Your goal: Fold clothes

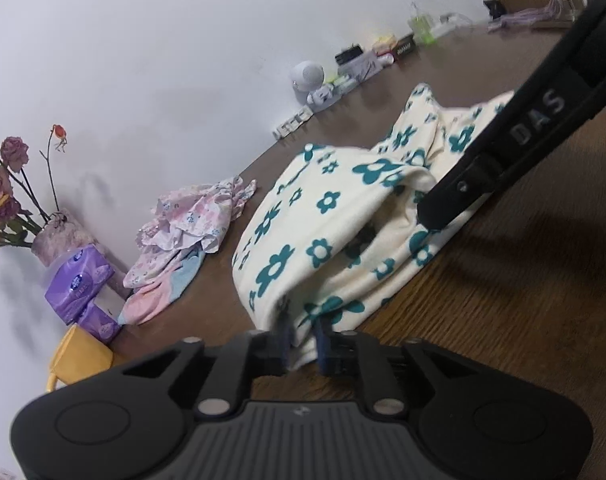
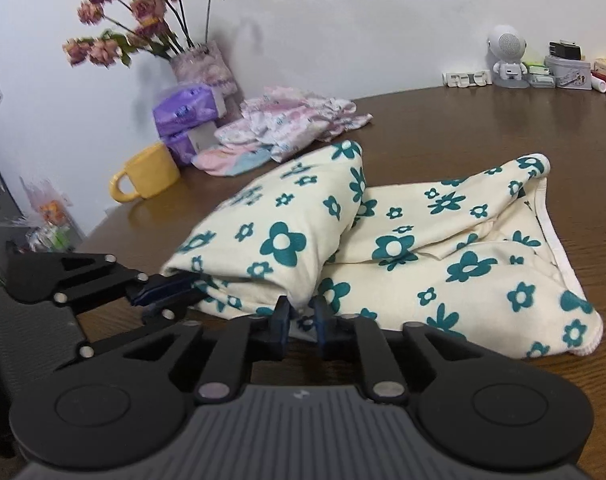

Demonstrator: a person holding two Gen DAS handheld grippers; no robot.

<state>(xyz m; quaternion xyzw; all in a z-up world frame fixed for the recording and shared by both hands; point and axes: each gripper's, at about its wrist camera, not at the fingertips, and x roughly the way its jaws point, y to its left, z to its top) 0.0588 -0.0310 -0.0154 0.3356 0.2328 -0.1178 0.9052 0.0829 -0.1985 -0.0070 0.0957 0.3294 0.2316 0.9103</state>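
A cream garment printed with teal flowers (image 1: 303, 240) lies partly folded on the brown wooden table (image 1: 503, 300). My left gripper (image 1: 304, 340) is shut on its near edge, with cloth pinched between the blue pads. In the right wrist view one side of the garment (image 2: 423, 248) is raised and doubled over as a thick flap. My right gripper (image 2: 302, 318) is shut on the lower edge of that flap. My left gripper (image 2: 171, 290) grips the flap's left end. In the left wrist view the right gripper (image 1: 433, 212) reaches down from the upper right into the fold.
A crumpled pile of pink floral clothes (image 2: 295, 120) lies behind the garment. Purple tissue packs (image 2: 183, 110), a yellow mug (image 2: 147, 174) and a vase of dried roses (image 2: 199, 64) stand at the left. A white robot-shaped figure (image 2: 507, 56) and small boxes line the wall.
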